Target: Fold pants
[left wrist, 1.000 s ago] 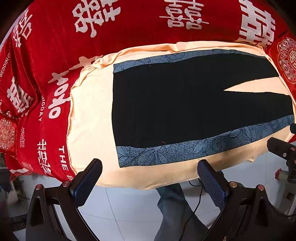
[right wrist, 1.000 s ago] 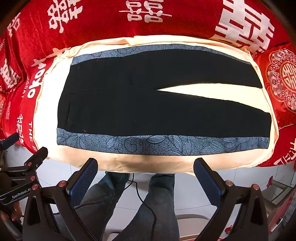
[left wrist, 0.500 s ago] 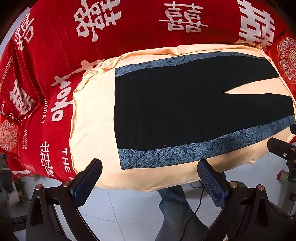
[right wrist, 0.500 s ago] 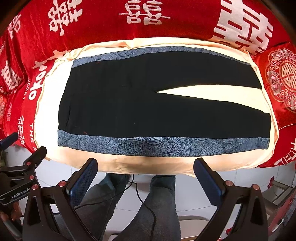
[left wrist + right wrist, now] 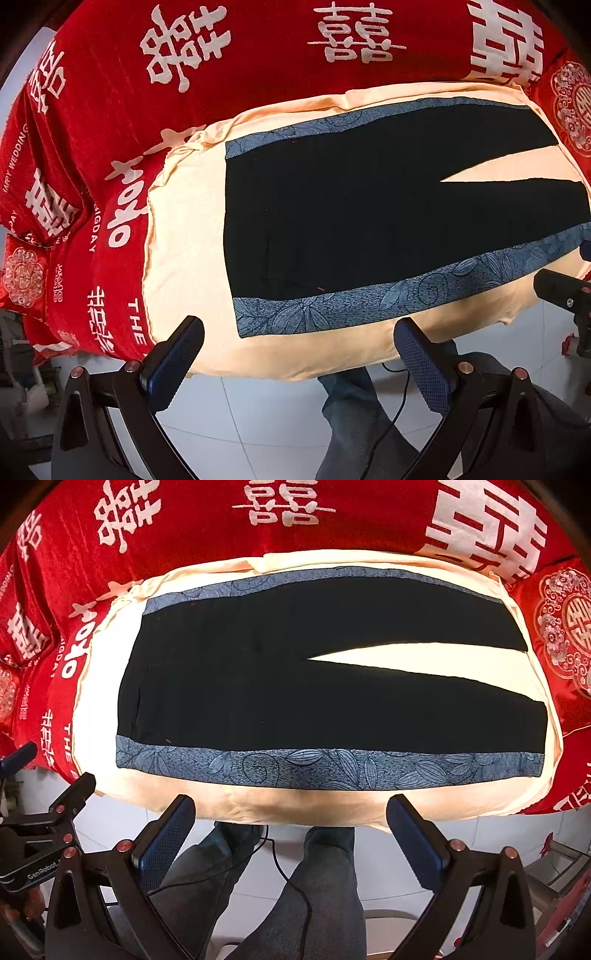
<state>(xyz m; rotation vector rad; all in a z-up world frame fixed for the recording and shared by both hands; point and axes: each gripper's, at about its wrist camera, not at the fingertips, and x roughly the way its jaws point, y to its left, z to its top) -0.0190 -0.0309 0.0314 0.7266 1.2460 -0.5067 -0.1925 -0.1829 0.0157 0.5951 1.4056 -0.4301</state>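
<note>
Black pants [image 5: 351,218] with blue leaf-patterned side stripes lie flat on a cream cloth [image 5: 184,236], waistband to the left, legs spread apart to the right. They also show in the right wrist view [image 5: 280,686]. My left gripper [image 5: 297,354] is open and empty, hovering off the near edge by the waistband corner. My right gripper [image 5: 290,830] is open and empty, off the near edge below the near leg's stripe [image 5: 332,768].
A red blanket [image 5: 221,74] with white characters covers the surface around the cream cloth [image 5: 96,686]. White tiled floor [image 5: 258,413] and the person's jeans-clad legs [image 5: 321,886] with a black cable lie below the near edge. The left gripper's frame [image 5: 44,827] shows at left.
Both grippers have drifted slightly nearer the pants; the view shifted a little downward. Nothing was gripped and the pants have not moved.
</note>
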